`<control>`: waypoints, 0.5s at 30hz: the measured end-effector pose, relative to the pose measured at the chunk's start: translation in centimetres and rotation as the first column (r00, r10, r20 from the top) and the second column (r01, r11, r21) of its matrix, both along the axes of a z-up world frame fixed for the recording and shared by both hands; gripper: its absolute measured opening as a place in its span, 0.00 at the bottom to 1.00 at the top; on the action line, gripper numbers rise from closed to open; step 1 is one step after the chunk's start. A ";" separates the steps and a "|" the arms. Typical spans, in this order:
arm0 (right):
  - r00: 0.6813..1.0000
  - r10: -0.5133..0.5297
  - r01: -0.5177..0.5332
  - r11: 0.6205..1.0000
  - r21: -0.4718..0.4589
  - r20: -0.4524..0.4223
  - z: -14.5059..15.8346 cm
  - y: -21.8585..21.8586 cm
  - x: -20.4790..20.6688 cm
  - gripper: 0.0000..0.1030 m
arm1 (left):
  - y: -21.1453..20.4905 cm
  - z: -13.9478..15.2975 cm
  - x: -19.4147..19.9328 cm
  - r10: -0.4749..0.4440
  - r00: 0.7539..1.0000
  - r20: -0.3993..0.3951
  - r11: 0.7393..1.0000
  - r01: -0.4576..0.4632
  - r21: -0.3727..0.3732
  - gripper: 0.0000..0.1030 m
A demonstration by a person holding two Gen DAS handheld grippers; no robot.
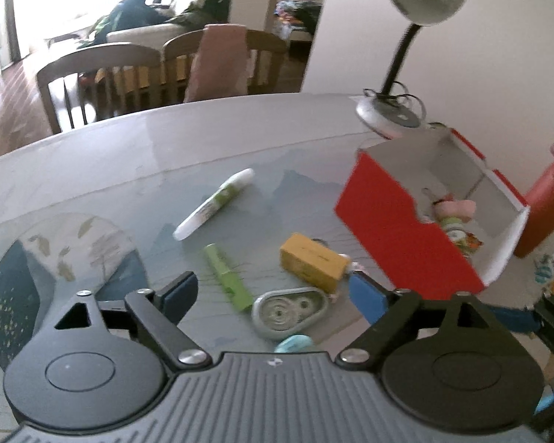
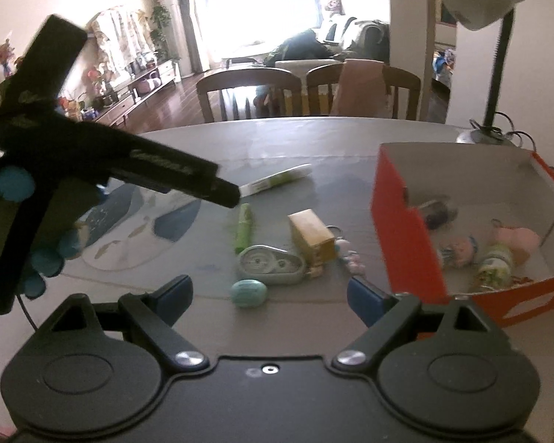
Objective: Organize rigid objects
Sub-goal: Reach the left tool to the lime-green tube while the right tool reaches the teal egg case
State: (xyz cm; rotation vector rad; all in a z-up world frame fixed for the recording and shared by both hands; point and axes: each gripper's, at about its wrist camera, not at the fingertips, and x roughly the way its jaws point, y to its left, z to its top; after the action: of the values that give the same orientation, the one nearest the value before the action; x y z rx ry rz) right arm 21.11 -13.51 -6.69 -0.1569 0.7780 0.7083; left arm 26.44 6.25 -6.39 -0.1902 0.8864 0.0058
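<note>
Two wooden chairs (image 2: 306, 90) stand behind the glossy grey tabletop (image 2: 295, 140), a desk lamp (image 2: 495, 74) at its corner; both tools, left tool (image 1: 273, 291) and right tool (image 2: 269, 295), gape empty.

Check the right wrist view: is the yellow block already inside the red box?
No, the yellow block lies on the table left of the red box, beside the grey tape dispenser.
</note>
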 end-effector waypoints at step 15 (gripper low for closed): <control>0.999 0.037 -0.038 0.998 -0.046 -0.018 -5.4 4.8 1.2 0.87 | 3.9 -6.4 3.4 0.187 0.980 -0.065 0.982 -0.188 -0.004 0.88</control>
State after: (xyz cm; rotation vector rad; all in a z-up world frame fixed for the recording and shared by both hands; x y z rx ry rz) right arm 22.35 -8.74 -12.07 -0.2082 0.8098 0.7282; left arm 29.86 10.13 -12.77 -0.2838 0.9304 0.1842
